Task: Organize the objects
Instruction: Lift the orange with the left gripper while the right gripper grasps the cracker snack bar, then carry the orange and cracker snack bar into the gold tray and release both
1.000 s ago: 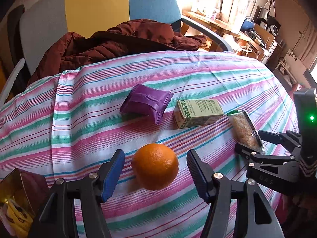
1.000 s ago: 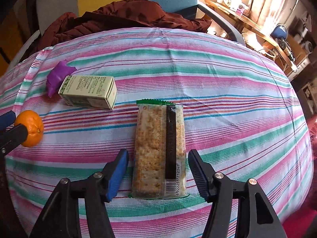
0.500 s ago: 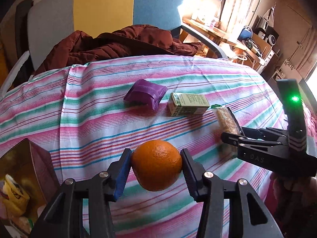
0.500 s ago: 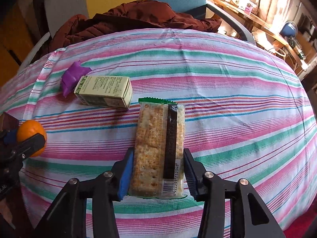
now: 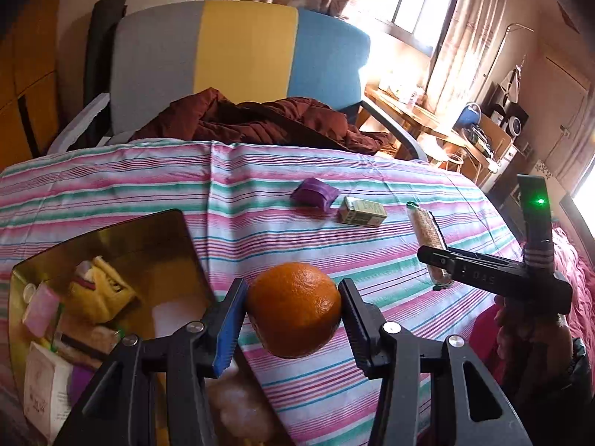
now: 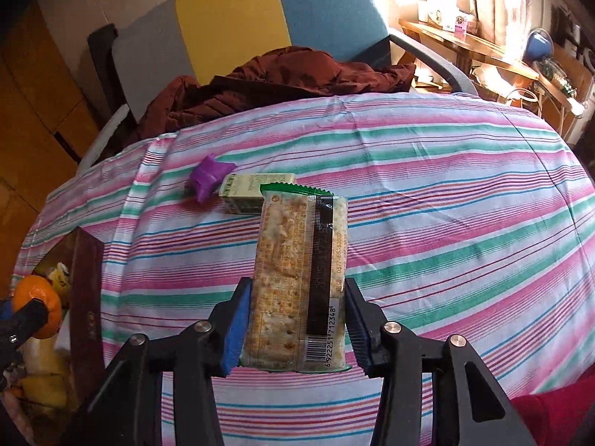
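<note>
Fruit first, from the left wrist camera: an orange (image 5: pixel 293 308) sits pinched between both pads of the left tool (image 5: pixel 293 319), lifted clear of the striped cloth (image 5: pixel 260 193) that covers the tabletop. Just left of it stands an open gold-lined box (image 5: pixel 111 238) with packets inside, its near corner under the tool's blue pad. Farther back on the cloth lie a purple pouch (image 5: pixel 314 193) and, just beside it, a small green carton (image 5: pixel 362 212). At the right edge the right tool (image 5: pixel 438 260) shows side-on, clamped on a cracker pack (image 5: pixel 425 228) that tilts up off the cloth. Behind the tabletop a maroon jacket (image 5: pixel 260 119) is heaped on a grey, yellow and blue chair (image 5: pixel 241 52).

From the right wrist camera, the right tool (image 6: pixel 295 325) grips the cracker pack (image 6: pixel 297 271) by its barcode end, pads pressed on both long sides, the green-edged far end raised and overlapping the green carton (image 6: pixel 245 189). The purple pouch (image 6: pixel 208 176) touches the carton's left end. At the far left the orange (image 6: pixel 37 304) hangs in the left tool (image 6: pixel 22 319) over the box (image 6: pixel 87 297).
</note>
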